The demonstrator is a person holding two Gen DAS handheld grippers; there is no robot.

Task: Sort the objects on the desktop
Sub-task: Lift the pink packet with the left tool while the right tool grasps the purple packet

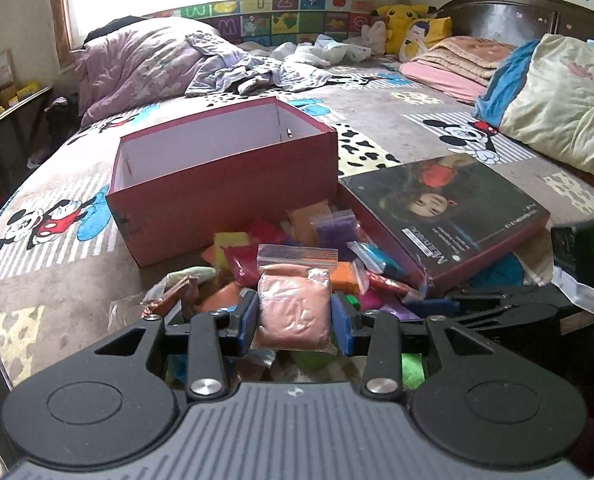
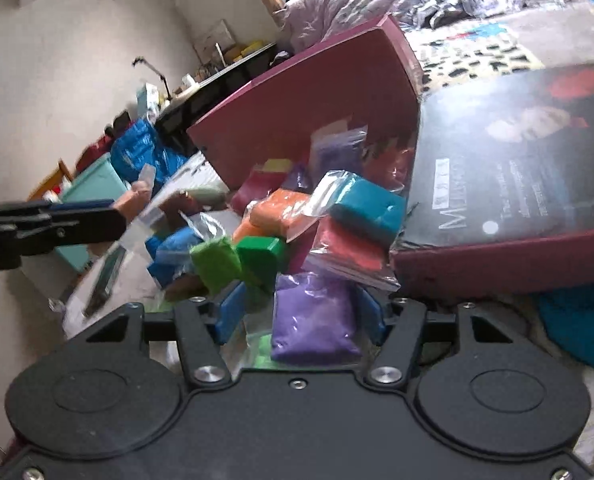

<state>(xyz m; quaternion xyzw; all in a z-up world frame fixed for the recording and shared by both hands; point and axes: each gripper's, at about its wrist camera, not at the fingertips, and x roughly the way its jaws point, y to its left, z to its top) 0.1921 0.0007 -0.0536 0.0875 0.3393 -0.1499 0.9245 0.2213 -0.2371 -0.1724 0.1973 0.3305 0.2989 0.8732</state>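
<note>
My left gripper [image 1: 294,312] is shut on a pink clay bag [image 1: 293,308], held just above a pile of coloured clay bags [image 1: 297,240] on the bed. An open maroon box [image 1: 225,168] stands behind the pile. My right gripper [image 2: 297,312] is open around a purple clay bag [image 2: 313,316] at the pile's near edge. Green blocks [image 2: 237,258], a teal bag [image 2: 365,208] and an orange bag [image 2: 277,210] lie just beyond. The left gripper with its pink bag [image 2: 133,200] shows at the left of the right wrist view.
The box lid [image 1: 453,208] with a printed face lies right of the pile, also in the right wrist view [image 2: 509,168]. The bed carries a Mickey-print sheet [image 1: 49,220], quilts [image 1: 145,64], pillows [image 1: 557,100] and a Pikachu toy [image 1: 401,20]. A desk [image 2: 217,76] stands by the wall.
</note>
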